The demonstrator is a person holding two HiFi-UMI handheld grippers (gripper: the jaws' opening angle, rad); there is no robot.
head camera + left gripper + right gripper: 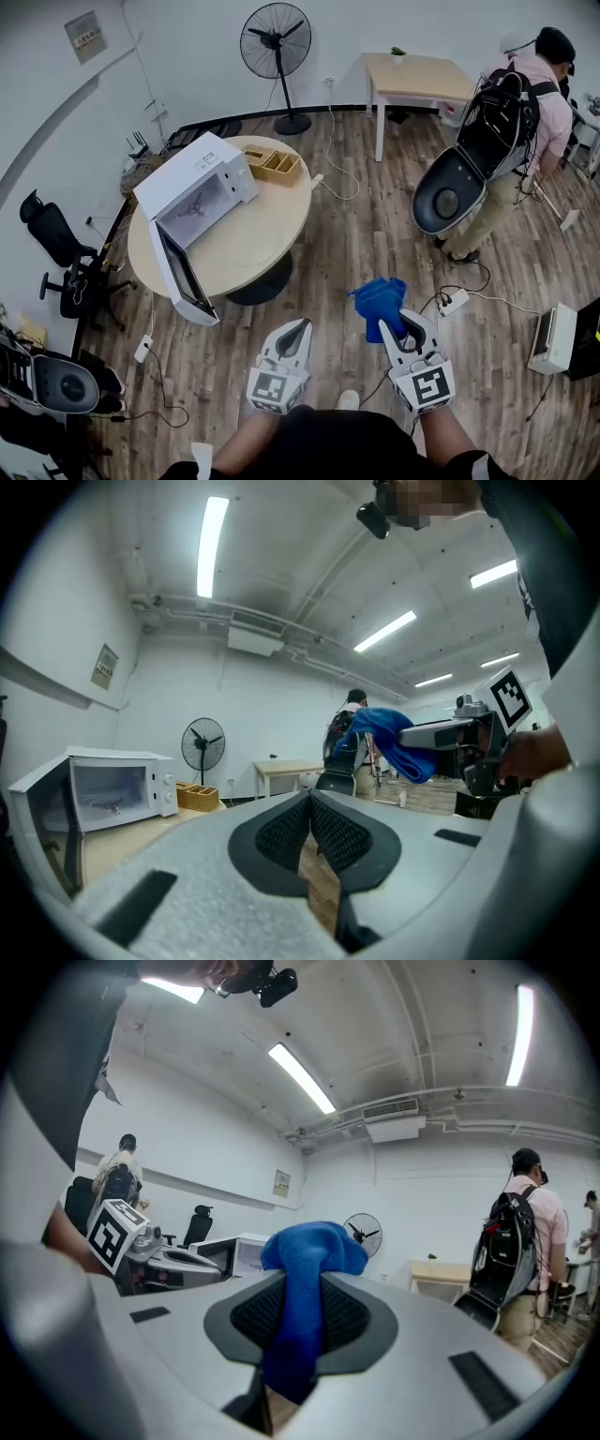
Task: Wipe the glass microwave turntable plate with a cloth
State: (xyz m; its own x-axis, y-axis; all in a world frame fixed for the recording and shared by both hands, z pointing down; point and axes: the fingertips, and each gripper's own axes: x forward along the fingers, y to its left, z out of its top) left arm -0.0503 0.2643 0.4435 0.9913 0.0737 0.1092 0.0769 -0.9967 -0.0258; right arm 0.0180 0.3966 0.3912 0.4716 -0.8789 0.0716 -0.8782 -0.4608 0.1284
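Note:
A white microwave (192, 192) stands on the round wooden table (253, 234) with its door (183, 277) swung open. Inside I see a three-armed roller piece (195, 209); a glass plate does not show clearly. My right gripper (391, 323) is shut on a blue cloth (379, 300), held over the floor to the right of the table. In the right gripper view the cloth (309, 1251) bunches above the jaws and hangs down between them. My left gripper (302, 324) is shut and holds nothing; its pads (286, 832) meet at the tips.
A wooden organiser box (272, 164) sits on the table behind the microwave. A standing fan (277, 42), a light wooden table (417, 80) and a person with a backpack (511, 112) are beyond. An office chair (56, 244) stands left; a power strip (453, 302) and cables lie on the floor.

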